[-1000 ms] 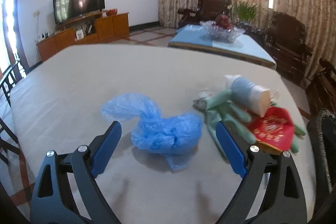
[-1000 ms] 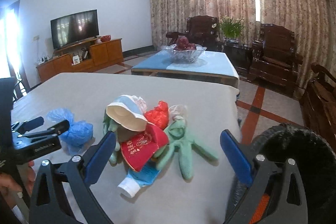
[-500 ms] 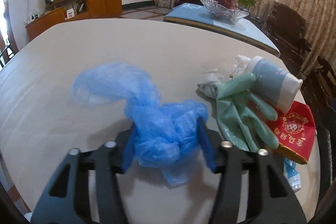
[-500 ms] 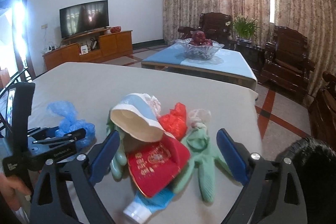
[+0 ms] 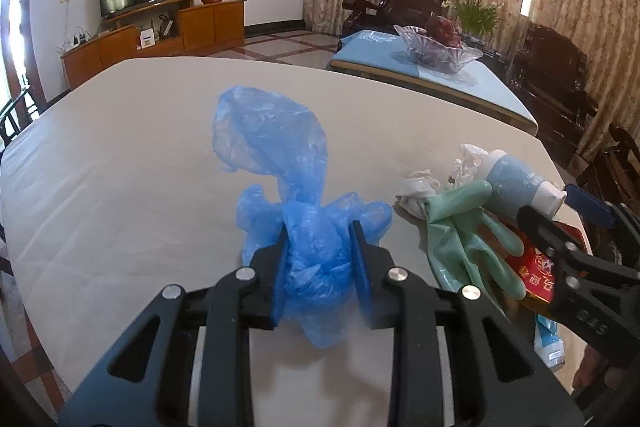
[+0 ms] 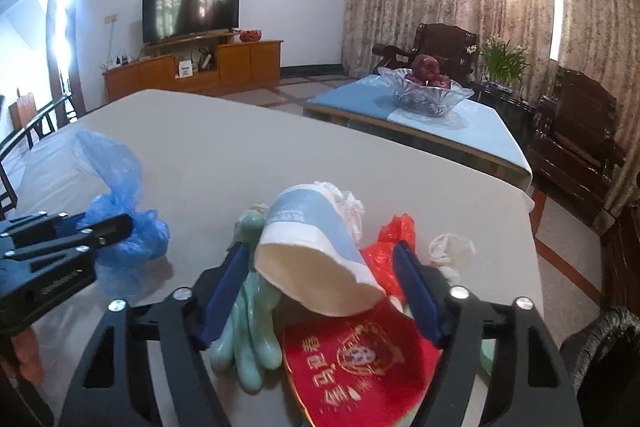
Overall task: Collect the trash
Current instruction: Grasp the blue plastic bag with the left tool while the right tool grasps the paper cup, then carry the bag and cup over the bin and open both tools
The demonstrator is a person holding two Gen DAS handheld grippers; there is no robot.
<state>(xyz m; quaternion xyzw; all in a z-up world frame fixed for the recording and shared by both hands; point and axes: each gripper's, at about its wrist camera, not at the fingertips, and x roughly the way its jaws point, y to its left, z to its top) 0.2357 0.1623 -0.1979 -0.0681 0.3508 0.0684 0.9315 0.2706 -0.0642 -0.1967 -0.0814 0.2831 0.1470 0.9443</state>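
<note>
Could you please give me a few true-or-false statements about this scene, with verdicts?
1. The left gripper has the blue bag between its fingers. True.
2. The paper cup stands upright. False: it lies tipped on the pile, mouth toward the right wrist camera.
3. The right gripper is around the cup, not the bag. True; its jaws have just been closing.
4. The green glove is on the floor. False: it lies on the table.
5. The TV hangs above the curtains. False: it sits over a wooden cabinet.
</note>
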